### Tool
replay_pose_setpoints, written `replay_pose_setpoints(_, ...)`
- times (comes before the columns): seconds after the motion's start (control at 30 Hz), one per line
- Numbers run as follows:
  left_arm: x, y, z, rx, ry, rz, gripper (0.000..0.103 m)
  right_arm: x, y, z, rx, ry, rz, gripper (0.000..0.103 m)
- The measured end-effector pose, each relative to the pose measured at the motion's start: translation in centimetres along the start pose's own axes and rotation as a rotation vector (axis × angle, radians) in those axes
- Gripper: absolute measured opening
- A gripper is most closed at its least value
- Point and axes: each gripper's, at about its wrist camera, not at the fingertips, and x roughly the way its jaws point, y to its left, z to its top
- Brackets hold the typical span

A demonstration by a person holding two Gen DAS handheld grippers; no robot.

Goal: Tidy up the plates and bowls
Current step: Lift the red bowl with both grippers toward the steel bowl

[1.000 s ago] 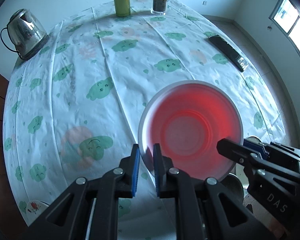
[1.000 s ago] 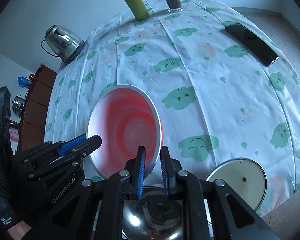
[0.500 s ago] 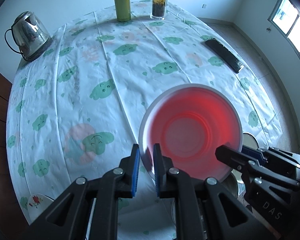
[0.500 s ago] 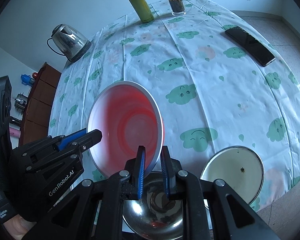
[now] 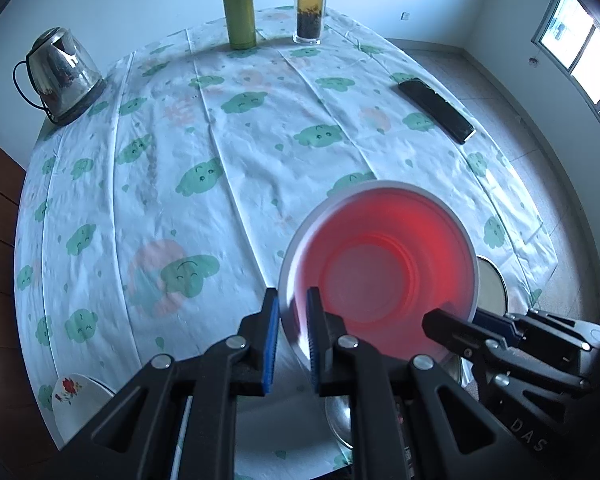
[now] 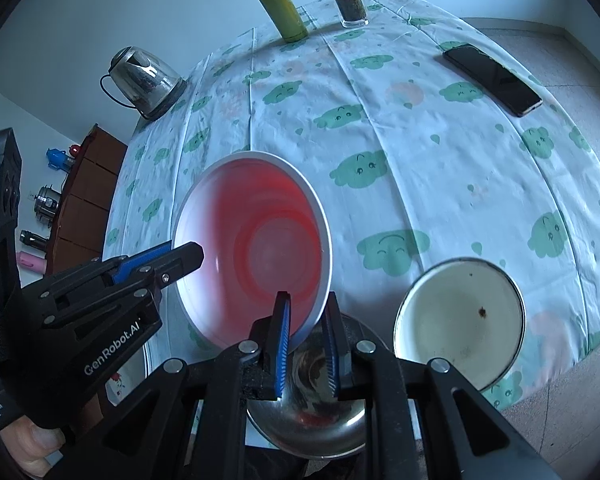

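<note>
A red bowl with a white rim (image 5: pixel 380 264) hangs above the table's near edge; it also shows in the right wrist view (image 6: pixel 256 252). My left gripper (image 5: pixel 293 336) is shut on its left rim. My right gripper (image 6: pixel 306 344) is shut on its right rim. The left gripper also shows from the side in the right wrist view (image 6: pixel 156 262), and the right one in the left wrist view (image 5: pixel 476 326). A steel bowl (image 6: pixel 312 420) sits below the red bowl. A cream enamel plate (image 6: pixel 460 320) lies to its right. A flowered white plate (image 5: pixel 80 400) lies at the near left.
On the cloud-print tablecloth (image 5: pixel 240 160) stand a steel kettle (image 5: pixel 60 76) at the far left, a green flask (image 5: pixel 240 10) and a glass tea bottle (image 5: pixel 310 8) at the back. A black phone (image 5: pixel 436 110) lies at the right. A wooden cabinet (image 6: pixel 84 204) stands left.
Both grippers have lifted the red bowl higher and pulled it back toward me; more of the table and the steel bowl below now shows.
</note>
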Motion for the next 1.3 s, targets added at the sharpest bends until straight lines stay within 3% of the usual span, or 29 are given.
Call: replay_pose_setpoints(1.3,0.5,-2.5,-3.8,0.035,0.042,-0.004,0.01,-0.7,-2.2,-5.6,0.047,0.032,0.034,0.018)
